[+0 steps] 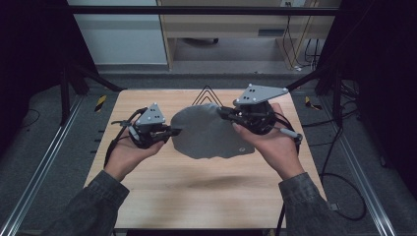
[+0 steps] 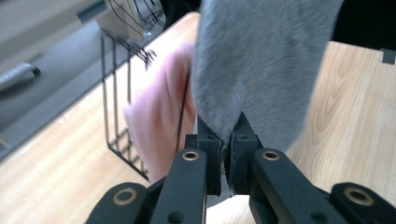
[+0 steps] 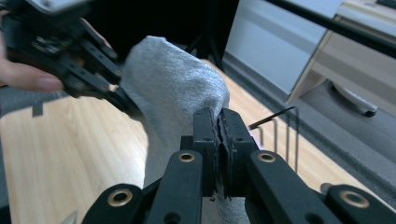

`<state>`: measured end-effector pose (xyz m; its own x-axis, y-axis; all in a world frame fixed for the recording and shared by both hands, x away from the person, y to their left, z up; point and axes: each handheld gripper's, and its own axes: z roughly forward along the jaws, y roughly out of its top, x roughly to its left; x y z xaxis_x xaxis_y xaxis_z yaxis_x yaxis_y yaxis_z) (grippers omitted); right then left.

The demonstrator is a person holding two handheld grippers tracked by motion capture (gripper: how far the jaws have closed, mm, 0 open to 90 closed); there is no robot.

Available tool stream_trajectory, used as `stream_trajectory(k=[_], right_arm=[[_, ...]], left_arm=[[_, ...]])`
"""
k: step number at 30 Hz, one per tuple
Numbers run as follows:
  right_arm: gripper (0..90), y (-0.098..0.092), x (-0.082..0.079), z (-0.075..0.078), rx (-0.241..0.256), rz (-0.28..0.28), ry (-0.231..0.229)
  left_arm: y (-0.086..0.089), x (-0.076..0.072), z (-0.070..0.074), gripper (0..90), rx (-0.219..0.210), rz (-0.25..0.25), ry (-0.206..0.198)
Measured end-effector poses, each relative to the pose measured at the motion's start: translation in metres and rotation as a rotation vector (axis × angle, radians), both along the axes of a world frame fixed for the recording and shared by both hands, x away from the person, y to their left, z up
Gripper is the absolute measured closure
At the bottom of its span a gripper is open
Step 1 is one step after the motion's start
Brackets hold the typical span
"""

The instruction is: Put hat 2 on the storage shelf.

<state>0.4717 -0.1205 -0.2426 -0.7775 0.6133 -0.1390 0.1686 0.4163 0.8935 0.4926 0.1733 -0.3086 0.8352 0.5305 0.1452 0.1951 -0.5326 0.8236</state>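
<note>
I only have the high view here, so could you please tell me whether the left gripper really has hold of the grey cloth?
Observer: Yes. In the left gripper view, the left gripper has its jaws shut on an edge of the grey cloth.
Operator: Thank you. And does the right one grip it as well?
Observer: The right gripper is also shut on the cloth, with fabric pinched between its jaws.
Operator: Is anything behind the cloth that I cannot make out?
Observer: A pink cloth sits beside a black wire rack, behind the grey one.
</note>
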Motion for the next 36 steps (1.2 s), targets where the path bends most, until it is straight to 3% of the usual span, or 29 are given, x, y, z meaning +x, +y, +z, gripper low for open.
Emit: stream_trajectory(k=[2, 10, 21, 26, 36], right_arm=[[86.3, -0.002, 0.000, 0.003, 0.010, -0.005, -0.005], [86.3, -0.009, 0.012, 0.035, 0.059, -0.029, -0.032], [86.3, -0.015, 0.038, 0.054, 0.105, -0.048, -0.048], [86.3, -0.019, 0.063, 0.061, 0.126, -0.063, -0.057], [86.3, -0.023, 0.100, 0.067, 0.177, -0.096, -0.067]], left_arm=[[0.000, -0.001, 0.015, 86.0, 0.011, 0.000, -0.023], [0.004, 0.009, 0.064, 86.3, 0.002, 0.030, -0.055], [-0.002, 0.028, 0.084, 86.4, -0.018, 0.052, -0.076], [-0.005, 0.049, 0.091, 86.4, -0.016, 0.062, -0.084], [-0.008, 0.081, 0.103, 86.4, -0.062, 0.091, -0.109]])
